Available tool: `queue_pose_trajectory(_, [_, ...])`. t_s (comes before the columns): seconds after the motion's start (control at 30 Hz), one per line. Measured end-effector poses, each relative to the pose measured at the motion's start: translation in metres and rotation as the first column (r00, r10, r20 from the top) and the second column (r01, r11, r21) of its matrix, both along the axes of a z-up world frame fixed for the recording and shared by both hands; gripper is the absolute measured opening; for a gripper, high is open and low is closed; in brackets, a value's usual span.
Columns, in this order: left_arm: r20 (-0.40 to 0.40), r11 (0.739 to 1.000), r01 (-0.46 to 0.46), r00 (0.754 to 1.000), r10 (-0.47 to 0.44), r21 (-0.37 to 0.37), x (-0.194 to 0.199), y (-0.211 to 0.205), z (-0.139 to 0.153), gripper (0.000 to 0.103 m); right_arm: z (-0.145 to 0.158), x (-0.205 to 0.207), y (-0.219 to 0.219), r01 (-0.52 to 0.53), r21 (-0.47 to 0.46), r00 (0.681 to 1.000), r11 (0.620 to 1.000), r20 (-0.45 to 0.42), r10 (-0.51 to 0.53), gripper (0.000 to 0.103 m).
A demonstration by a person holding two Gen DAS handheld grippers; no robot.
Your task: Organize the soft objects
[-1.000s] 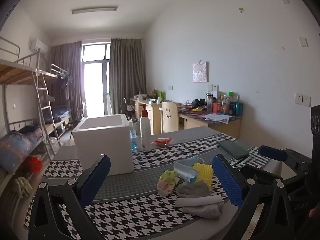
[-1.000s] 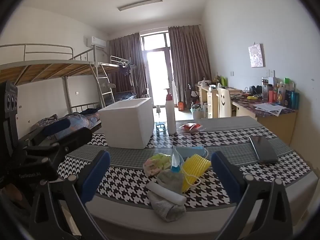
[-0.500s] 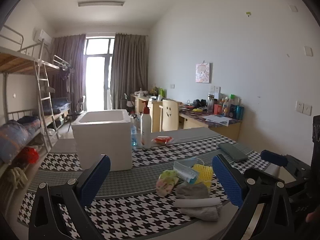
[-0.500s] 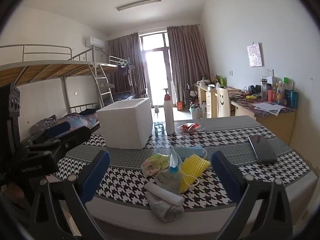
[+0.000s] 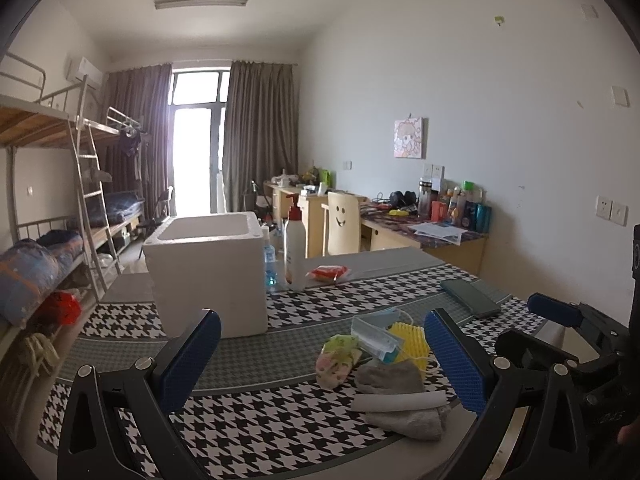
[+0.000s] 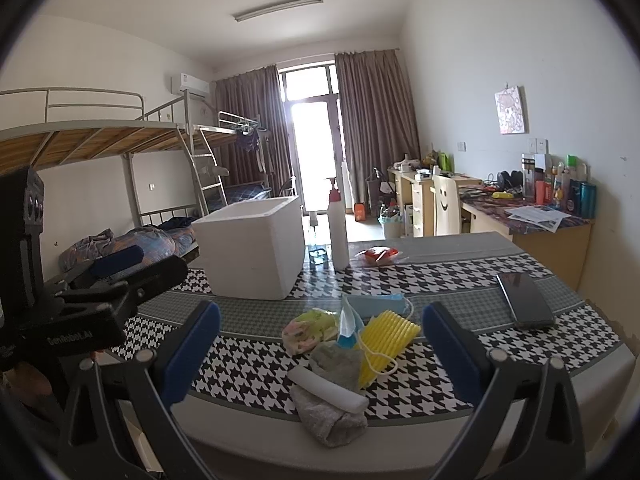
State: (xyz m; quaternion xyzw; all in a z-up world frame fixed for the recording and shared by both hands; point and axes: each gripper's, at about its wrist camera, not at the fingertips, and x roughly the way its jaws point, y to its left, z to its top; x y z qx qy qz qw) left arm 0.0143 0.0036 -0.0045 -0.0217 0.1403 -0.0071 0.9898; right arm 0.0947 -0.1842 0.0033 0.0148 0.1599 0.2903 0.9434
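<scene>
Both the left gripper point(image 5: 322, 360) and the right gripper point(image 6: 320, 344) hang wide and empty, short of the table's point(image 6: 440, 416) near edge. The soft pile point(image 6: 340, 352) lies at that edge, the box point(image 6: 252, 248) farther back. Over the last second only the views have drifted slightly; nothing is sorted yet.

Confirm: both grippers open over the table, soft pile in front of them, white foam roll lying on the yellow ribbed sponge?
Not quite. The right wrist view shows the white foam roll lying on the grey cloth, not on the yellow ribbed sponge beside it. The left gripper and the right gripper are both open.
</scene>
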Motion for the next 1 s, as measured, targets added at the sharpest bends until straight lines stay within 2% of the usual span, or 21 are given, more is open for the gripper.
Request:
queue_pose_trajectory(0.4, [0.021,0.999,0.004,1.000,-0.005,0.036,0.002,-0.005,0.001,0.102,-0.002,0.002,0.000,0.004,-0.002,1.000,1.000,-0.003,-0.004,0.102])
queue_pose_trajectory(1.0, [-0.027,1.000,0.020,0.999,-0.020,0.017,0.021,0.000,-0.005,0.102,-0.006,0.016,0.001,0.016,-0.015,1.000,1.000,-0.022,-0.016,0.102])
